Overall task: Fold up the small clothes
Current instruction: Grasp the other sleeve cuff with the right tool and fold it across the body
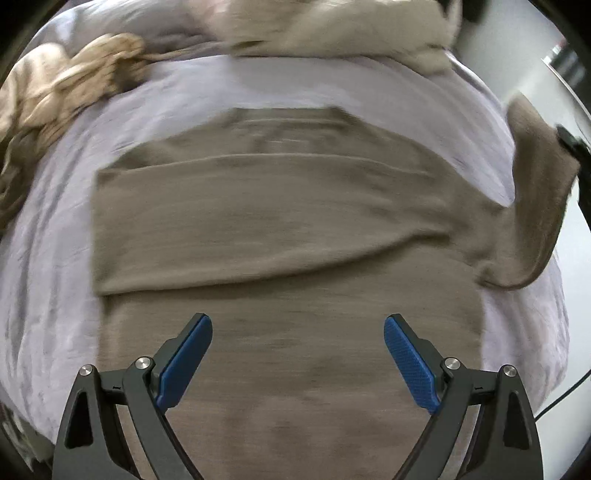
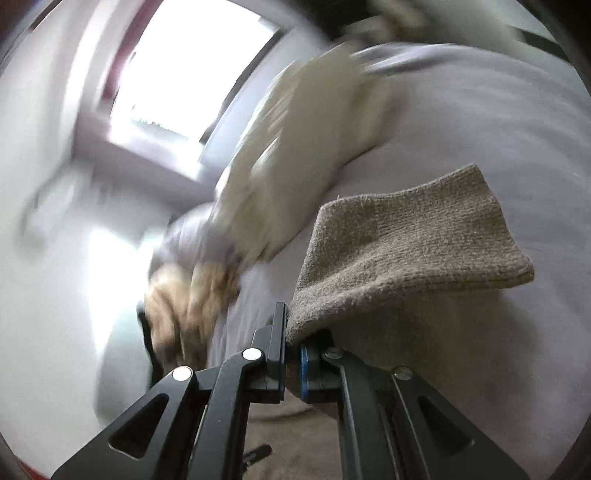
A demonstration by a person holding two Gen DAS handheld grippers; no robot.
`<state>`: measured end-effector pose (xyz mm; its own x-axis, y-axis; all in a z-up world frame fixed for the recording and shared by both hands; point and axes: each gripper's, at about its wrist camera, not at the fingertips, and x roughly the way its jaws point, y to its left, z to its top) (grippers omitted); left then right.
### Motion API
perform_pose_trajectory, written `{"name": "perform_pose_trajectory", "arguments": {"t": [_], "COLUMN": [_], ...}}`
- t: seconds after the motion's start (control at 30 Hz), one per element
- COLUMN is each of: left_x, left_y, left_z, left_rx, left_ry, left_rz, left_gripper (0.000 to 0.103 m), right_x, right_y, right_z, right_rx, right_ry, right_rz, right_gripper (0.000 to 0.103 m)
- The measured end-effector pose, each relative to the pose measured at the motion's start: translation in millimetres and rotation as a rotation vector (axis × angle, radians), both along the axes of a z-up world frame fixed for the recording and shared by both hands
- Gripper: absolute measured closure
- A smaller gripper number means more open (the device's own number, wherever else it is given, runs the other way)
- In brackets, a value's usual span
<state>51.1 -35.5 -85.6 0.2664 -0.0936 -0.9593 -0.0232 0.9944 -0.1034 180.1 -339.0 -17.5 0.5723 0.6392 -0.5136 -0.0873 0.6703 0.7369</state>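
Note:
A taupe knit sweater (image 1: pixel 280 229) lies spread on a pale lilac bed sheet (image 1: pixel 55 258), with one sleeve folded flat across its chest. My left gripper (image 1: pixel 297 332) hovers open above the sweater's lower body, its blue pads (image 1: pixel 186 360) wide apart with nothing between them. The other sleeve (image 1: pixel 535 206) is lifted off the bed at the right edge. In the right wrist view my right gripper (image 2: pixel 293 332) is shut on that sleeve (image 2: pixel 406 251), whose cuff end flops over to the right. That view is blurred.
A crumpled beige garment (image 1: pixel 62 88) lies at the sheet's back left, and a cream one (image 1: pixel 332 29) sits along the far edge. The right wrist view shows a cream cloth (image 2: pixel 295 155), a tan cloth (image 2: pixel 184 295), a bright window (image 2: pixel 192 66) and white wall.

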Motion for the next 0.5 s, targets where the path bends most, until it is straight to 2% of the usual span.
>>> {"name": "perform_pose_trajectory", "arguments": {"t": [0.07, 0.13, 0.2, 0.23, 0.27, 0.3, 0.33, 0.4, 0.5], "left_x": [-4.5, -9.8, -15.2, -17.6, -20.1, -22.6, -25.2, -31.3, -41.4], "left_y": [32.1, 58.9, 85.0, 95.0, 102.9, 111.6, 118.2, 129.6, 142.9], "left_z": [-4.6, -10.6, -19.8, -24.0, -27.2, -30.9, -33.5, -37.1, -41.7], "left_rx": [0.007, 0.011, 0.017, 0.020, 0.020, 0.016, 0.008, -0.006, -0.034], "left_ry": [-0.002, 0.000, 0.006, 0.011, 0.016, 0.022, 0.024, 0.022, 0.030], "left_rz": [0.048, 0.088, 0.122, 0.132, 0.140, 0.149, 0.155, 0.163, 0.172], "left_gripper": [0.008, 0.008, 0.008, 0.008, 0.008, 0.008, 0.008, 0.008, 0.008], "right_x": [18.4, 29.3, 37.4, 35.3, 40.6, 37.3, 28.2, 18.9, 15.0], "right_y": [69.1, 130.1, 186.5, 199.1, 214.3, 216.6, 212.8, 201.8, 186.5], "right_z": [-9.0, -32.9, -73.7, -90.6, -118.7, -136.5, -146.3, -146.7, -132.3], "right_rx": [-0.077, -0.142, -0.205, -0.219, -0.228, -0.220, -0.189, -0.113, -0.128], "right_ry": [0.006, 0.048, 0.144, 0.191, 0.289, 0.355, 0.375, 0.376, 0.344], "right_rz": [0.148, 0.271, 0.356, 0.373, 0.376, 0.354, 0.330, 0.235, 0.127], "right_gripper": [0.097, 0.094, 0.094, 0.084, 0.074, 0.051, 0.044, 0.044, 0.044]}}
